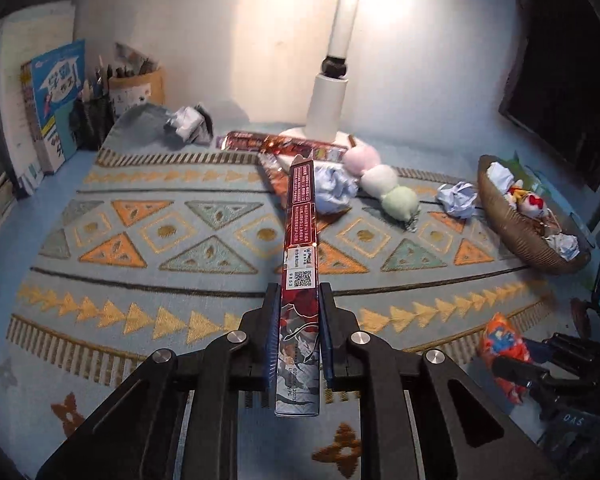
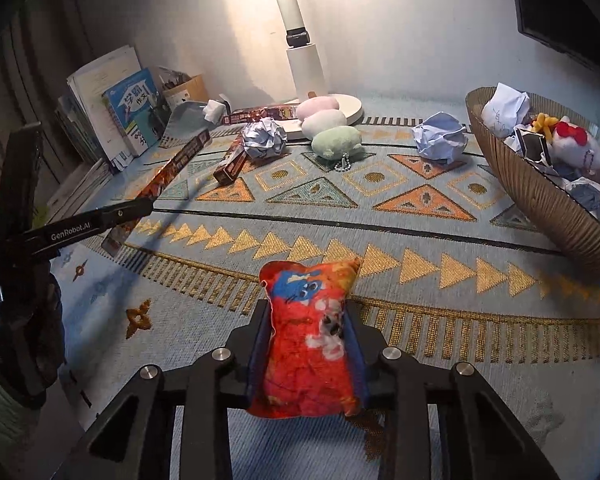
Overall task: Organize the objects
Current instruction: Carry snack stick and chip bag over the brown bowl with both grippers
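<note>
A long, thin red printed box (image 1: 300,216) sticks out forward between the fingers of my left gripper (image 1: 300,292), which is shut on its near end and holds it above the patterned mat (image 1: 160,240). The right wrist view shows that box (image 2: 172,168) slanting up off the mat at the left. My right gripper (image 2: 308,308) is shut on a small red-orange plush pouch (image 2: 308,340) with a blue cartoon figure, low over the mat's near edge. A woven basket (image 2: 540,196) at the right holds crumpled papers and a small plush toy.
Two crumpled paper balls (image 2: 265,138) (image 2: 440,140), a pastel three-ball plush (image 2: 328,124) and two more red boxes (image 2: 230,166) (image 2: 260,114) lie on the far part of the mat by a white lamp base (image 2: 348,108). Books (image 2: 132,108) and a pencil holder (image 1: 96,116) stand far left.
</note>
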Motion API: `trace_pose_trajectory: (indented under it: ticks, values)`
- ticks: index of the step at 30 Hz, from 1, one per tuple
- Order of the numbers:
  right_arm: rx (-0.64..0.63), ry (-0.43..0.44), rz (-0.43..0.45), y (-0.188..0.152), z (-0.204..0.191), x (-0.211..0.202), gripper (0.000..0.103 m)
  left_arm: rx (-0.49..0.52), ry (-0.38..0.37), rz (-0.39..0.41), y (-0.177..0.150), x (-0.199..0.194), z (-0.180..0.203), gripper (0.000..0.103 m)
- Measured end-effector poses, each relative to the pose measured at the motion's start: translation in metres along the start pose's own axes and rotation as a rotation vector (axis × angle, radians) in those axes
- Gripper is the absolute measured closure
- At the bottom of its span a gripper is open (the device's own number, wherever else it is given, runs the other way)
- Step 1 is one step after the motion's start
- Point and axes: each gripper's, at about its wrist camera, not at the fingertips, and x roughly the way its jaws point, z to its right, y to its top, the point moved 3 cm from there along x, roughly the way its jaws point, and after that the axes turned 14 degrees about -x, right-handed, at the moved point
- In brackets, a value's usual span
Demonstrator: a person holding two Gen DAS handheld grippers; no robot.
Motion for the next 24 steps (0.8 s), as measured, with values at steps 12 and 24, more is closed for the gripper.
trace_pose_trajectory:
  ticks: [12, 24]
  values:
    - [0.16, -0.396, 0.285, 0.048, 0.081, -0.166, 0.069, 0.169, -0.285, 0.001, 0.033, 0.006, 0.183, 0.089]
    - [0.407, -0.444, 0.171, 0.055, 0.197, -0.152, 0.058, 0.178, -0.371, -0.257, 0.017, 0.099, 0.281, 0.066]
